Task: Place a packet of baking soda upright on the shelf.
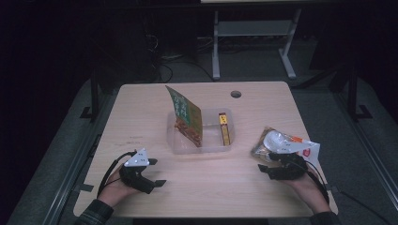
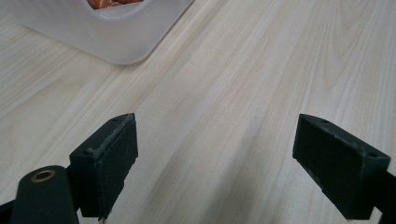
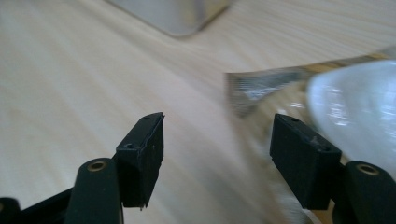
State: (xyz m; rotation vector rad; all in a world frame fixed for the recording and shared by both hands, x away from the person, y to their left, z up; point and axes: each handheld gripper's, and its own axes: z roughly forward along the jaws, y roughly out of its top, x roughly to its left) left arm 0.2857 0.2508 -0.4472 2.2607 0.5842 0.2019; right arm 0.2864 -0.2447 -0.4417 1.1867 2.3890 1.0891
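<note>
Snack packet near right table edge, right gripper jaws wide open and empty just beside it: straddle crinkled edge squarely, close gently; left gripper open, idle.

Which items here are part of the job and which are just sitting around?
In the job:
- snack bag by the right gripper, jaws open, not yet on it
- clear tub, likely where the bag goes
- green packet standing tilted in the tub
- yellow-and-red box in the tub

Lying about:
- left gripper, open over bare table
- grey frame on the floor behind
</note>
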